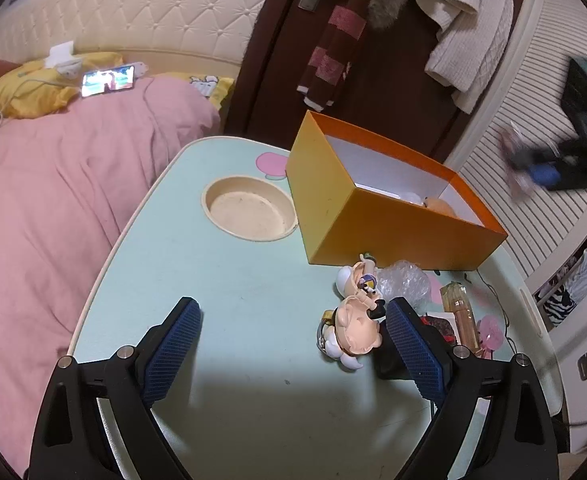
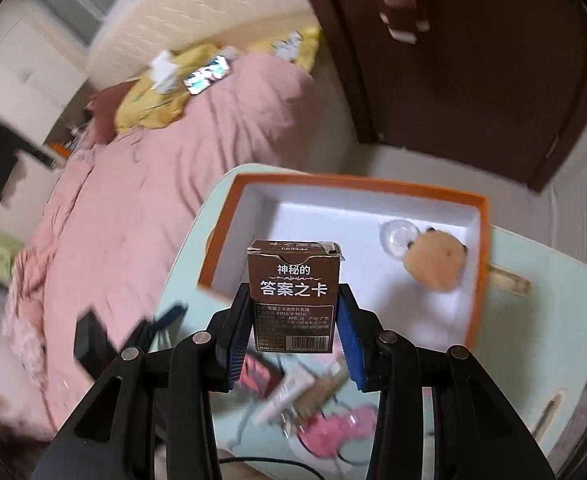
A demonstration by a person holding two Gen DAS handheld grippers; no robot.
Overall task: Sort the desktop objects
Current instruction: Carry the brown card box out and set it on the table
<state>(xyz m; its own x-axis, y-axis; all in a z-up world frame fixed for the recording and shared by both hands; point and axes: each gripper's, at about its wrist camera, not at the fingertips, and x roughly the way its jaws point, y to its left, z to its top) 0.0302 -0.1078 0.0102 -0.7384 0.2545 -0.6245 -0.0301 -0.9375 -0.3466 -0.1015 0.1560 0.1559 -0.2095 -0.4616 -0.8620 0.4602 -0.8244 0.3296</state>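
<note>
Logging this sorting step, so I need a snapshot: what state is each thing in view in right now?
Right gripper: shut on the card box, lifted.
Left gripper: open, empty.
Orange box: open, no lid, holding a plush and a clear ball.
Figurine: lying on the table.
Phone: screen lit.

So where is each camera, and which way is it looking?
Left wrist: on the left claw, looking down over the table at a toy and the orange box; its open fingers show.
Right wrist: on the right claw, above the box, gripping a card pack.
Both see box, table, bed.
</note>
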